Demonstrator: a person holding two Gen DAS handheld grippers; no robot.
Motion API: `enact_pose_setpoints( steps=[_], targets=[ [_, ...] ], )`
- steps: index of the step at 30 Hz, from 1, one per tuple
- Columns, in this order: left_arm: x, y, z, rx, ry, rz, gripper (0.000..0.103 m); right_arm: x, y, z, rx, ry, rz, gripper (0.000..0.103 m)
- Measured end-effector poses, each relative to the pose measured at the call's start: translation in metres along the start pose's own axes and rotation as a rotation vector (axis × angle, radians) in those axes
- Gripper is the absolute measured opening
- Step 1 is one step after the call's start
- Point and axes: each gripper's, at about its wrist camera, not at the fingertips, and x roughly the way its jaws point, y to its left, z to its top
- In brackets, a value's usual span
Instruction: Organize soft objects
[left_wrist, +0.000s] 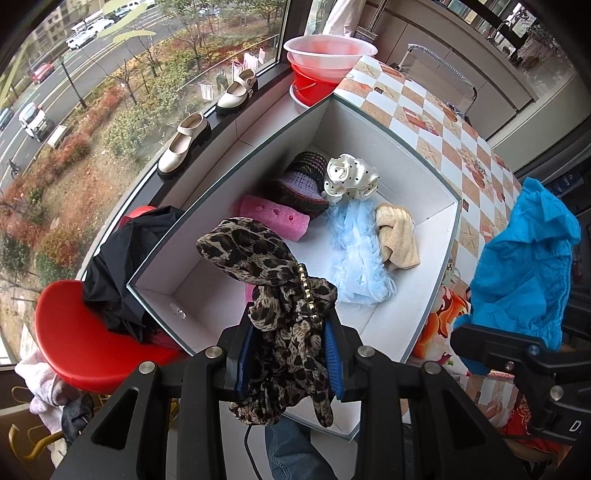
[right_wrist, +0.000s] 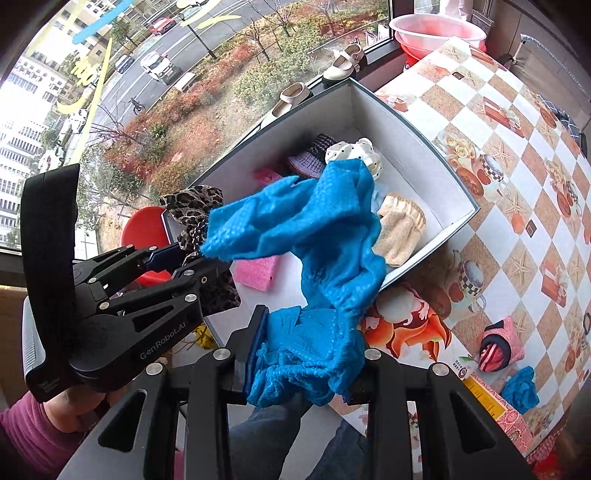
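left wrist view: a window sill with shoes (left_wrist: 184, 146) runs behind a white box (left_wrist: 436, 177) on a checked tablecloth (left_wrist: 436, 110). the left gripper (left_wrist: 291, 354) is clamped on a leopard-print scrunchie (left_wrist: 258, 254), held over the box's near end, evidently for dropping beside the pink sponge (left_wrist: 273, 216) and polka-dot scrunchie (left_wrist: 349, 177).

right wrist view: same box corner. the right gripper (right_wrist: 306, 354) is pinched tight on a blue cloth (right_wrist: 314, 229), hanging above the box rim, likely awaiting its turn.

Black claws (left_wrist: 290, 363) w/ blue pads (left_wrist: 332, 360), silver screws; magenta sleeve (right_wrist: 22, 428).
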Motion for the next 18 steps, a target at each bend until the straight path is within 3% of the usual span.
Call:
enact_pose_setpoints(
  steps=[18],
  targets=[
    [0.008, 0.004, 0.007, -0.013, 0.008, 0.017, 0.035, 0.011, 0.004, 0.019, -0.026, 0.019, -0.015, 0.033]
  ],
)
